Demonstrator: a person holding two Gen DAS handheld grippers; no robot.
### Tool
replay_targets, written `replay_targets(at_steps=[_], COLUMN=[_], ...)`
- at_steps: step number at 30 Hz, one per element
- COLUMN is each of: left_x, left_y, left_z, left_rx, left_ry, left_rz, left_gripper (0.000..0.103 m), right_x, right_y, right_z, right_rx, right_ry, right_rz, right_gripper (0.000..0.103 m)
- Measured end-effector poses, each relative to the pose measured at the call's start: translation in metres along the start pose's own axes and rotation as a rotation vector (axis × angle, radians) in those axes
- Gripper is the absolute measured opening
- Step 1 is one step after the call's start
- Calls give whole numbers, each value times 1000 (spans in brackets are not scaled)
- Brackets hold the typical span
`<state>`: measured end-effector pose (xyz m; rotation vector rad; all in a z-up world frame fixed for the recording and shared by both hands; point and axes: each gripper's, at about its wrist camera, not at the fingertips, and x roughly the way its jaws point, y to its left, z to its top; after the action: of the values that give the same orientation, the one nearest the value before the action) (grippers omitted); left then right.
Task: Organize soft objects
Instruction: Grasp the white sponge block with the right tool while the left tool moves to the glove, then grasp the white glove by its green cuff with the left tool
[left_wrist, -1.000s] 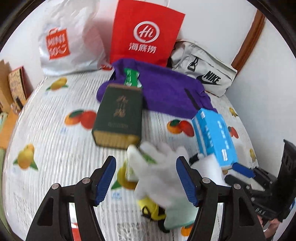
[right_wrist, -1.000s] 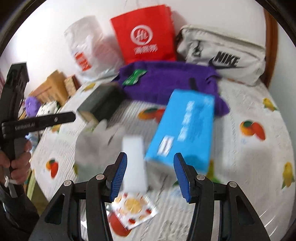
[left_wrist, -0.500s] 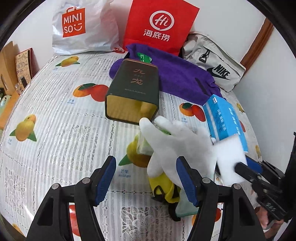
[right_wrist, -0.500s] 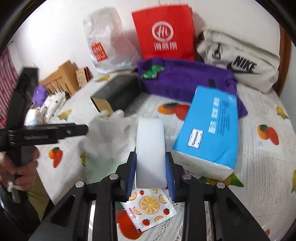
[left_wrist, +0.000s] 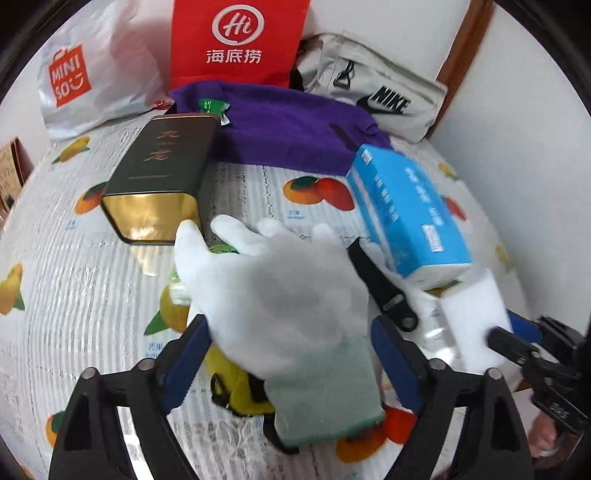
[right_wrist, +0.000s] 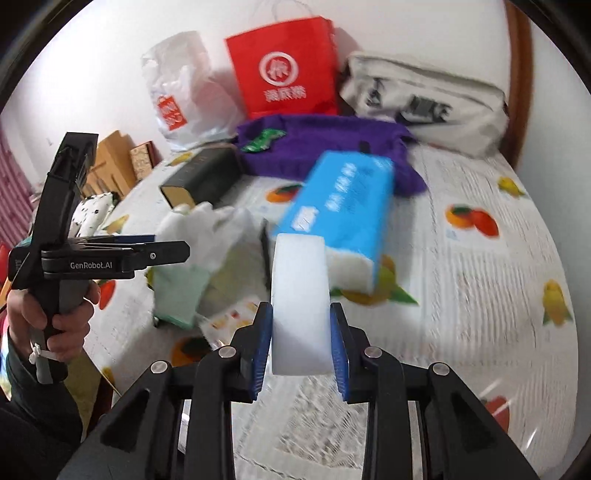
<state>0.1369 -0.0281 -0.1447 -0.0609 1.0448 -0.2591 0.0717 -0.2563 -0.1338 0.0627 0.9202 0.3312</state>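
Sponge (right_wrist: 300, 306) clamped in right hand-held gripper (right_wrist: 300, 343), just off the tabletop (right_wrist: 461, 295) by the tissue pack (right_wrist: 340, 206). Left hand-held gripper (left_wrist: 291, 363), jaws just widened, straddles the white glove (left_wrist: 280, 295) w/o pressing yet. Best to drop lower, centre on the cuff, then squeeze gently so fabric doesn't slip.

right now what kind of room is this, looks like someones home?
Probably a home, likely a dining or living corner: a table under a fruit-print tablecloth, shopping bags, a red one and a white one, against the wall, and a blue tissue pack.
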Motion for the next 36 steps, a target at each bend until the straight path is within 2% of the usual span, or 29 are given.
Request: replay_targets(at_steps=[4, 6, 8, 10, 12, 14, 16, 19, 24, 26, 28, 29, 30, 31, 33, 36], left_x=[12, 14, 12, 7, 1, -11, -18, -29, -33, -29, -29, -30, -30, -30, -26, -7], left_y=[-3, 1, 3, 6, 14, 26, 33, 41, 50, 48, 43, 40, 38, 33, 25, 12], left_z=[1, 2, 2, 1, 2, 3, 3, 2, -2, -2, -1, -1, 0, 2, 4, 9], left_rx=[2, -20, -24, -21, -40, -76, -100, -109, -99, -90, -81, -76, -75, -73, -53, -11], left_ry=[7, -2, -11, -15, -10, -18, -29, -48, -50, -40, -43, -47, -52, -64, -71, -28], left_rz=[64, 69, 71, 72, 32, -60, -113, -123, -103, -122, -142, -151, -156, -156, -128, -60], left_gripper=[88, 86, 72, 41, 30, 25, 17, 12, 12, 12, 17, 32, 56, 73, 74, 73], right_x=[9, 13, 16, 17, 16, 15, 15, 18, 23, 30, 34, 35, 35, 36, 38, 39], right_y=[-11, -11, -10, -7, -5, -4, -3, -3, 2, 4, 5, 5, 5, 4, 3, 4], right_z=[-9, -10, -11, -12, -11, -11, -11, -12, -12, -12, -12, -12, -12, -12, -12, -12], right_rx=[42, 49, 45, 36, 30, 28, 26, 24, 18, 19, 24, 29, 31, 34, 39, 34], right_ry=[18, 22, 26, 23, 19, 14, 7, 16, 35, 69, 81, 83, 83, 85, 82, 76], right_rz=[1, 10, 13, 12, 14, 15, 13, -8, -7, -1, 6, 11, 11, 13, 13, 8], right_gripper=[31, 31, 31, 31, 30, 31, 31, 31, 31, 31, 33, 33, 33, 34, 34, 33])
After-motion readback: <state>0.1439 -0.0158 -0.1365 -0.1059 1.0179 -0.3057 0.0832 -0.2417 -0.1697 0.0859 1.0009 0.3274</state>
